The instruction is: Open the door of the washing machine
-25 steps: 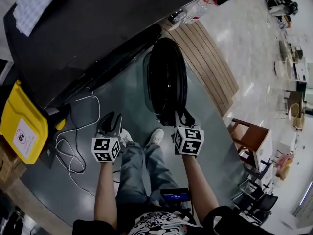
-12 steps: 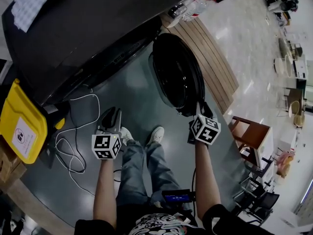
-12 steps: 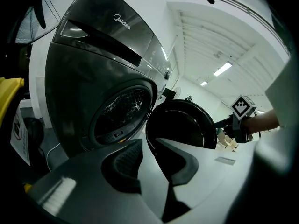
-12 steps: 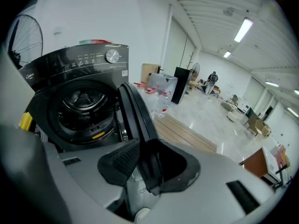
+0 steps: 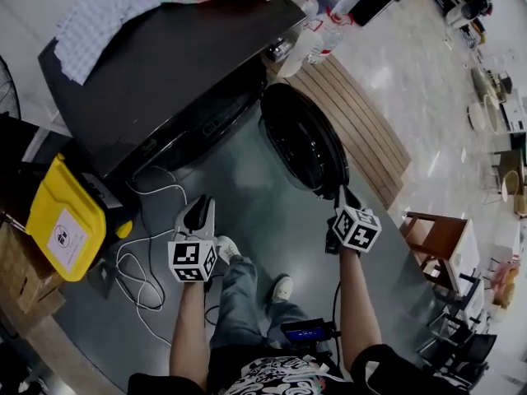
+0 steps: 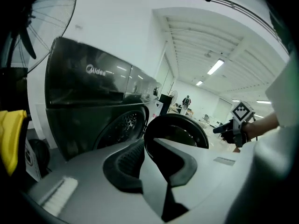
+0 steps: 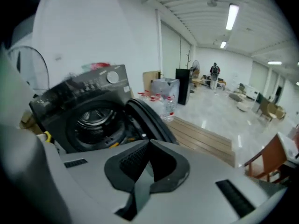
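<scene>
Your task's thing, the door [image 5: 300, 142], stands already swung out from the washer [image 5: 165, 72]. It is hinged at the far end, and its free edge comes toward you. In the head view you see it almost edge-on, so its long axis runs from the washer's front out to your right hand. Behind it the drum mouth [image 7: 91, 120] is uncovered.

Your right tongs [image 5: 342, 194] are pressed together and they pinch nothing. They sit just beside the free edge of the door, on its outer side. Whether they touch the rim I cannot tell. From the right gripper view the door [image 7: 149, 120] lies ahead and a little to the left of the tips, not between them.

Your left tongs [image 5: 198, 212] have just been closing. Now only a narrow gap is between them, and nothing is inside it. They are well apart from the door, over the floor [image 5: 247, 179] on the drum side, and they point toward the washer's front.

So the right hand is clearly the nearer one. I judge the opening is mostly done. If the door should go wider, the move belongs to the right tongs: push the free edge away from the drum, across the door's long axis, not along it. The left hand has no role here.
</scene>
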Demonstrator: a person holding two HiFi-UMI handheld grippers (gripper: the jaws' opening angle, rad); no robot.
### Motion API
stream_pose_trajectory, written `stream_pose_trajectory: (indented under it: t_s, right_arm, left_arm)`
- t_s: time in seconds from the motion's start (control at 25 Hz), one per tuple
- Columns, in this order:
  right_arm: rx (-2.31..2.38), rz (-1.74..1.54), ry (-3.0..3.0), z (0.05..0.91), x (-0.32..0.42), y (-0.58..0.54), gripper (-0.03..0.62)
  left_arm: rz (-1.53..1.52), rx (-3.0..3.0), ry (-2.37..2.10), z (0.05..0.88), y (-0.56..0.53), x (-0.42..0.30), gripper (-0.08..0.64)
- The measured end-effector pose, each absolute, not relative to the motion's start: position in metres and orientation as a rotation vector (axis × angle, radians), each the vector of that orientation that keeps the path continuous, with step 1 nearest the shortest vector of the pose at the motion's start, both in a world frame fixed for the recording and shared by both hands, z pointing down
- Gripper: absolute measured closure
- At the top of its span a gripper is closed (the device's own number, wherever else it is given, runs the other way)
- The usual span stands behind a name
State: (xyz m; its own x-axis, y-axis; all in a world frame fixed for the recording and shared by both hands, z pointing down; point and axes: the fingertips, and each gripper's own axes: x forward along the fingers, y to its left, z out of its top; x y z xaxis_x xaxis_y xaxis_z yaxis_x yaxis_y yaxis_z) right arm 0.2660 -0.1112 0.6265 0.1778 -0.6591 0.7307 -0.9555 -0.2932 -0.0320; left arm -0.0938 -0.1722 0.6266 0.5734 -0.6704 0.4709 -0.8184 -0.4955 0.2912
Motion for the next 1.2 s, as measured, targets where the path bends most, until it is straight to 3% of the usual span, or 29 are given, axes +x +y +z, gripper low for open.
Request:
stream_pose_trajectory:
  t_s: [0.2, 0.36, 0.64, 1.2]
  right_arm:
    - [1.939, 0.893, -1.852, 0.568, 0.211, -0.08, 0.589]
    - [1.804, 0.808, -2.073, 0.505, 0.18, -0.022, 0.589]
    - [1.751, 0.586, -2.323, 0.401, 0.196, 0.096, 0.589]
    - [1.749, 0.493, -2.383, 0.351, 0.199, 0.183, 0.589]
  left_arm:
    - [0.34, 2.407, -1.344, 0.544, -0.155, -0.077, 0.554]
    - [0.338, 2.462, -1.437, 0.477, -0.097, -0.053, 0.558]
    - [0.24, 2.399, -1.487, 0.395, 0.055, -0.011, 0.56]
    - [0.133, 2.398, -1.63, 0.339, 0.159, -0.001, 0.559]
